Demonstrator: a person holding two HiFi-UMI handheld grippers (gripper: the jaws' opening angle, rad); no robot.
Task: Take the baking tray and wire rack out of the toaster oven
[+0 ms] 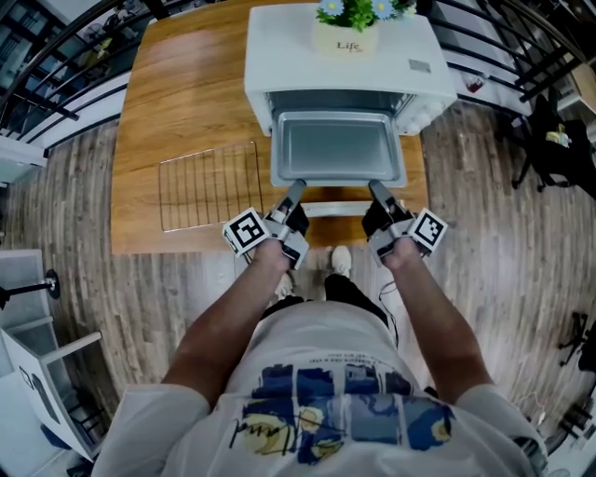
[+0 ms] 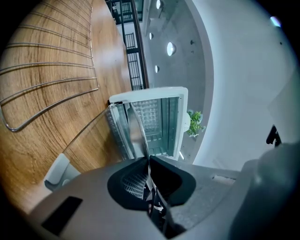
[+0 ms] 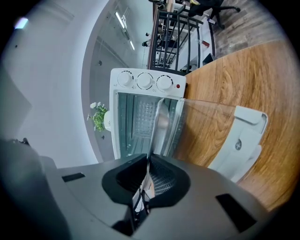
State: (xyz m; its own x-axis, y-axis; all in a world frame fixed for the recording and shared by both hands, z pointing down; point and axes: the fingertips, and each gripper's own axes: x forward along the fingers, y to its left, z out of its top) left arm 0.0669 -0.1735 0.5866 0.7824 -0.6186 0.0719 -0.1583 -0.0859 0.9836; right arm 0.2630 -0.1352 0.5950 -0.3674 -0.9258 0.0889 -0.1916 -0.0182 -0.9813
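Observation:
The grey baking tray point(image 1: 335, 144) sticks halfway out of the white toaster oven point(image 1: 410, 37), level above the dropped glass door. My left gripper point(image 1: 296, 191) is shut on the tray's near rim at its left end, my right gripper point(image 1: 377, 191) on the right end. In the left gripper view the tray point(image 2: 136, 133) runs edge-on from the left gripper point(image 2: 148, 164) into the oven point(image 2: 183, 101). The right gripper view shows the same: the tray point(image 3: 158, 126) is pinched in the right gripper point(image 3: 149, 161). The wire rack point(image 1: 209, 186) lies flat on the table left of the oven.
A potted plant point(image 1: 346, 28) stands on the oven's top. The open door's white handle point(image 1: 335, 209) lies just under the tray's near edge, at the wooden table's point(image 1: 186, 84) front edge. Black railings point(image 1: 47, 56) run behind the table. A person's feet point(image 1: 340, 261) stand below.

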